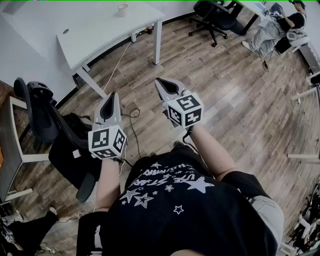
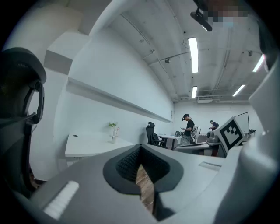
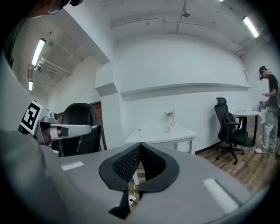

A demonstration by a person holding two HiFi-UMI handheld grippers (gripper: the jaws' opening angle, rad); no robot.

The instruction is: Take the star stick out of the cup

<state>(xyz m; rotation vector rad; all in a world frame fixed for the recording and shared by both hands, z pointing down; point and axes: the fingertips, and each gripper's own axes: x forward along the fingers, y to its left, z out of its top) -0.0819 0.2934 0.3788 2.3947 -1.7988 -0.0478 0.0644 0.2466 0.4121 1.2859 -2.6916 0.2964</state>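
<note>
A small white cup (image 1: 122, 10) stands near the far edge of the white table (image 1: 95, 35), well away from both grippers. The left gripper view shows the cup (image 2: 113, 134) with a thin sprig rising from it. In the right gripper view the cup (image 3: 169, 127) is just as small, and no star shape can be made out. My left gripper (image 1: 112, 95) and right gripper (image 1: 158, 80) hang side by side in the air above the wood floor, pointing toward the table. Both are shut and empty, their tips meeting in each gripper view (image 2: 140, 148) (image 3: 140, 144).
A black office chair (image 1: 37, 110) stands close at my left. A cable (image 1: 131, 120) trails on the floor below the grippers. More black chairs (image 1: 215, 17) and a seated person (image 1: 272, 27) are at the far right, and people (image 2: 189, 129) stand by desks.
</note>
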